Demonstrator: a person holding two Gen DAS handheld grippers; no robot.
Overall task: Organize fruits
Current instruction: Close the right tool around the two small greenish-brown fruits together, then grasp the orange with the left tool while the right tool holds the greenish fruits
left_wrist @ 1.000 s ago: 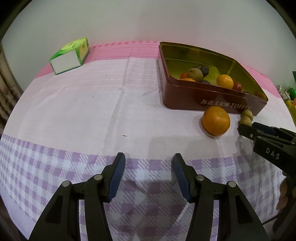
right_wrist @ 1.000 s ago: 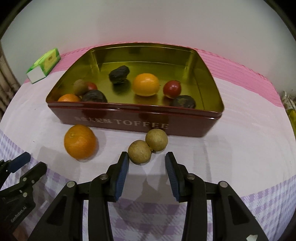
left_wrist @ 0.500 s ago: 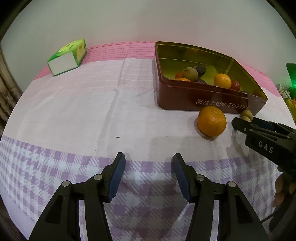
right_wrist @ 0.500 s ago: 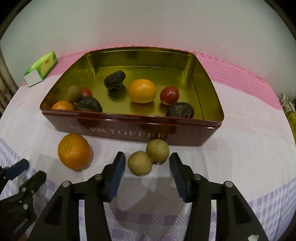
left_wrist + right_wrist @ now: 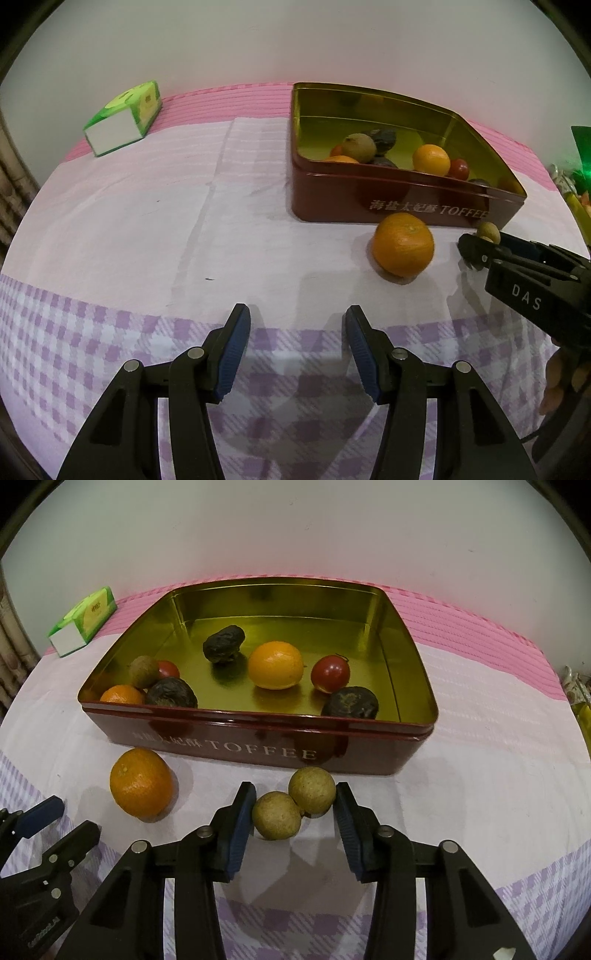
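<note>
A dark red toffee tin point(image 5: 236, 744) with a gold inside holds several fruits: oranges, red tomatoes, dark wrinkled fruits and a brown one. On the cloth in front of it lie an orange point(image 5: 141, 782) and two small brown round fruits point(image 5: 291, 806) touching each other. My right gripper point(image 5: 294, 814) is open, its blue pads on either side of the pair, close to them. My left gripper point(image 5: 298, 345) is open and empty over the checked cloth, with the orange point(image 5: 402, 244) ahead to its right. The tin also shows in the left wrist view point(image 5: 332, 201).
A green and white carton point(image 5: 123, 118) lies at the table's back left; it also shows in the right wrist view point(image 5: 83, 622). The wall runs close behind the tin. Some green and yellow items point(image 5: 580, 192) sit at the far right edge.
My right gripper has moved forward so the two brown fruits now sit between its pads. My left gripper has drifted a little nearer to the orange and the tin.
</note>
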